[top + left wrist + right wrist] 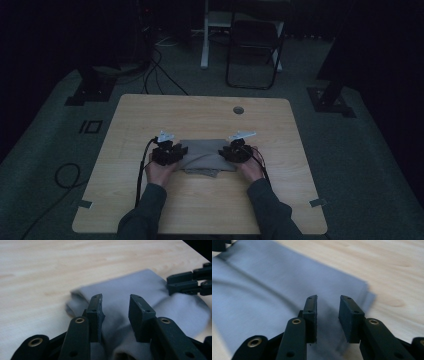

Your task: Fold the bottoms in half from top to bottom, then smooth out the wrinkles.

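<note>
A folded grey cloth lies flat on the wooden table, near its middle. My left gripper sits at the cloth's left end, and in the left gripper view its jaws stand apart over the cloth with only fabric seen beneath the gap. My right gripper sits at the cloth's right end. The right gripper view has its jaws apart just above a folded corner of the cloth, pads not pressing on it. The right gripper's jaws also reach in over the far side of the cloth.
A round cable hole is in the table's far side. A black folding chair and a white table leg stand on the floor beyond. Cables trail across the dim carpet at the left.
</note>
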`<state>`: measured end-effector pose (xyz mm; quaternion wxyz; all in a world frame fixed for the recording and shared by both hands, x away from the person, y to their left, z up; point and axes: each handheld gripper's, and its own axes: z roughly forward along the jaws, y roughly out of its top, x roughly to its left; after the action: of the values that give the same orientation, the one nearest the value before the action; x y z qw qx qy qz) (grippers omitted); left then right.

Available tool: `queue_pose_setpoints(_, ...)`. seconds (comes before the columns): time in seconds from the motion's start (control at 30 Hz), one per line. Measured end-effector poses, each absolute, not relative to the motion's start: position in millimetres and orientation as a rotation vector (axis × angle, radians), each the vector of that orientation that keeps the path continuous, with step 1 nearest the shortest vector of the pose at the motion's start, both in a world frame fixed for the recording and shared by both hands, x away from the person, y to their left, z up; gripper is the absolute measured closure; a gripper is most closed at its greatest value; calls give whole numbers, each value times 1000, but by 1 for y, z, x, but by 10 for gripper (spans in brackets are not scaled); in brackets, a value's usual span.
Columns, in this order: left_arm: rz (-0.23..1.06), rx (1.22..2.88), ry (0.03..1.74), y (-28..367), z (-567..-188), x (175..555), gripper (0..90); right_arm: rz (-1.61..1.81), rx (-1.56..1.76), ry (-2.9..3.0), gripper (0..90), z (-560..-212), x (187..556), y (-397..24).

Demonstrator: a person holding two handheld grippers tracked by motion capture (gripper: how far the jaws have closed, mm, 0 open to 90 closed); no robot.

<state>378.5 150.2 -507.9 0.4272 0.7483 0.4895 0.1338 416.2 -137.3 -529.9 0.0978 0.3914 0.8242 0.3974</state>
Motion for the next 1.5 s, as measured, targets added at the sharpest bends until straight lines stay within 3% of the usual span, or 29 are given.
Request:
queue_pose_setpoints(0.33,368,1959,1134,153,-522,331,600,1257,950,2483,596,-517,363,-141)
queue_pose_setpoints(0.67,369,1972,1133,154,-536,324,564,1211,984,2441,513,-527,359,-137)
queue_pose_setpoints(1.5,350,2009,1179,157,-552,327,532,1144,1004,2493,481,-542,354,-141)
